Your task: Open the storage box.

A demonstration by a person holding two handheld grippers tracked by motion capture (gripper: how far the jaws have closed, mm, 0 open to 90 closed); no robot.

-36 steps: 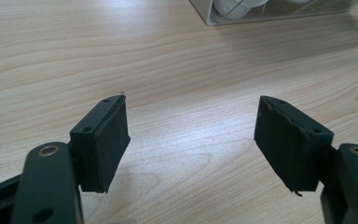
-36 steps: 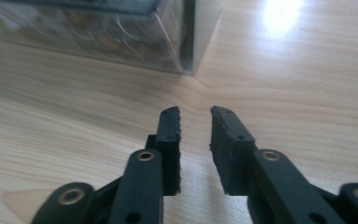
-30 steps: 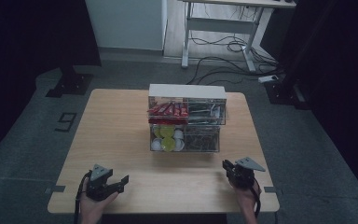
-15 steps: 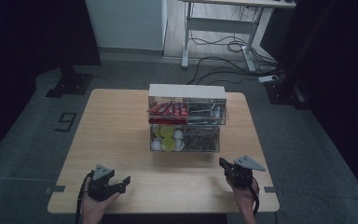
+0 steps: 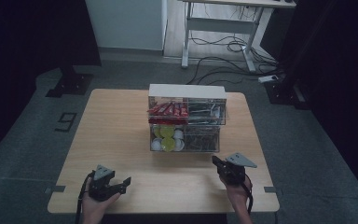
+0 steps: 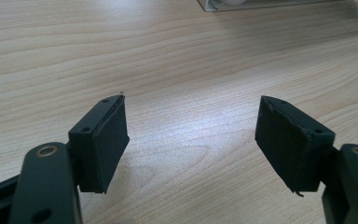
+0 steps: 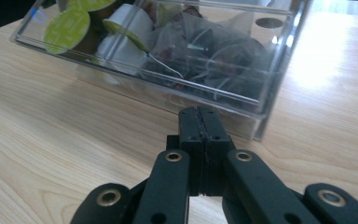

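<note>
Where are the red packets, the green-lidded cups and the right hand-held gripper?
red packets (image 5: 168, 110), high view, middle of the row.
green-lidded cups (image 7: 66, 24), right gripper view, one green lid.
right hand-held gripper (image 7: 199, 122), right gripper view, closed tips.

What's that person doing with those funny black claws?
A person sits at a wooden table with a gripper in each hand. The left gripper is open over bare wood, holding nothing. The right gripper is shut and empty, pointing at a clear plastic organizer full of green-lidded pods, red packets and dark sachets. Nothing has been picked up yet.
</note>
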